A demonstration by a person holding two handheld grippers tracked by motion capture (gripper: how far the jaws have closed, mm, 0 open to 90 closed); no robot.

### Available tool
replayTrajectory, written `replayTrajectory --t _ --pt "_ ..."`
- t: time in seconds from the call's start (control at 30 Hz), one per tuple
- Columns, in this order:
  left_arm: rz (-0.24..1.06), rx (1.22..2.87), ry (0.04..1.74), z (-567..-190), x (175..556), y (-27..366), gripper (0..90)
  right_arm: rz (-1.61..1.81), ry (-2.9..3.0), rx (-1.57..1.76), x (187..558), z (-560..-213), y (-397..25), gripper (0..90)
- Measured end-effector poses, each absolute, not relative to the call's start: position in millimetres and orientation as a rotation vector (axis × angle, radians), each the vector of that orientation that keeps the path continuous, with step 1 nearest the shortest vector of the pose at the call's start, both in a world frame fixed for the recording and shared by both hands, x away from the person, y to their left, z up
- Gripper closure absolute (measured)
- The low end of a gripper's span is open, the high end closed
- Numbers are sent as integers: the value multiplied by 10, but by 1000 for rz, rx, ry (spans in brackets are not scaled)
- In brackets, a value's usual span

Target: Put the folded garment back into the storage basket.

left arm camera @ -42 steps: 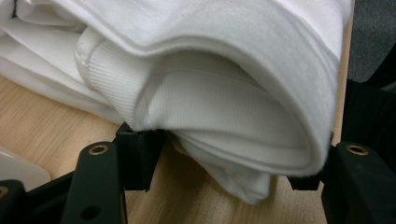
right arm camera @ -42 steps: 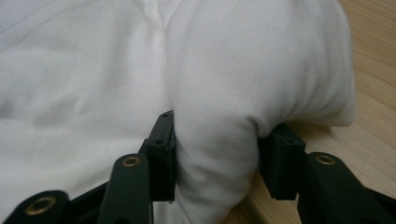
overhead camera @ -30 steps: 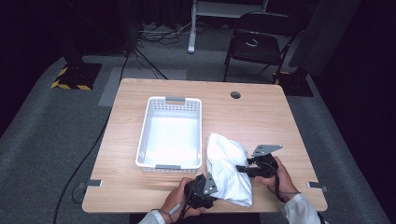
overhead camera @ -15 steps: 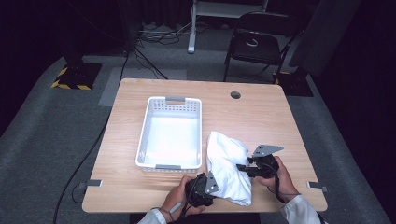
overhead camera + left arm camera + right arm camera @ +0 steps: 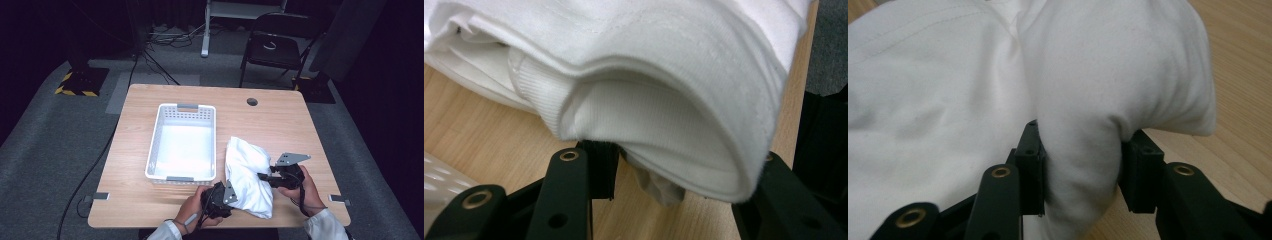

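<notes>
Each hand-held gripper, left and right, has cloth between its jaws; basket empty, so the transfer seems unstarted.

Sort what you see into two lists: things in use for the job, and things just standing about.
In use: white garment, left gripper, right gripper, basket beside the garment, probably.

Standing about: chair, floor cables, table's hole.

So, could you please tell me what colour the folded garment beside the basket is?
Plain white, no pattern; the garment shows best in the high view.
</notes>
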State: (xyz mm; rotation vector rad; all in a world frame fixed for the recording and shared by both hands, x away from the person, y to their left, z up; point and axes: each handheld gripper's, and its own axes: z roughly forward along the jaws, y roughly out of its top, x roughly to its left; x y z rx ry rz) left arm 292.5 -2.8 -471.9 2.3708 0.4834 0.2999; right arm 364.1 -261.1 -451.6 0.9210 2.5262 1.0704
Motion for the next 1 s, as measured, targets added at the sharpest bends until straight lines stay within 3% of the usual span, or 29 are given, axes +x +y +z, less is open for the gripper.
replayTrajectory --t 1.0 --pt "348 2355 455 -4469 3031 -148 584 1054 2472 923 3688 -4199 -2712 597"
